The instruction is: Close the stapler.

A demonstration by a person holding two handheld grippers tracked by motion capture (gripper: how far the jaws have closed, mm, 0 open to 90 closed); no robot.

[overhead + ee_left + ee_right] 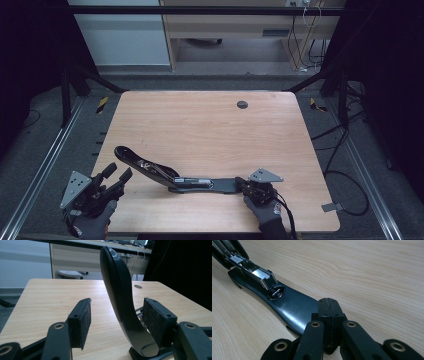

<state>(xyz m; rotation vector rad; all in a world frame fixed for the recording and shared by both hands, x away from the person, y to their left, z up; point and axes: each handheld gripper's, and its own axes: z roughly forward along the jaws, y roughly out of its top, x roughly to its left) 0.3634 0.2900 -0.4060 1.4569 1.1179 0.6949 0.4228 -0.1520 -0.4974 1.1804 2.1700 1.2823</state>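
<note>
Currently, the black metal stapler (175, 175) lies opened out on the light wooden counter (210, 125); right gripper (329, 312) jaws clenched over its base end (pads together), left gripper (117, 317) jaws released around its raised arm.

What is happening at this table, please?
A person works on a black stapler that lies swung open on the wooden table. The right gripper is shut and presses down on the front end of the stapler's base, seemingly to hold it steady. The left gripper is open at the table's left edge; its pads stand on either side of the raised top arm without pressing on it. The metal staple channel is exposed.
</note>
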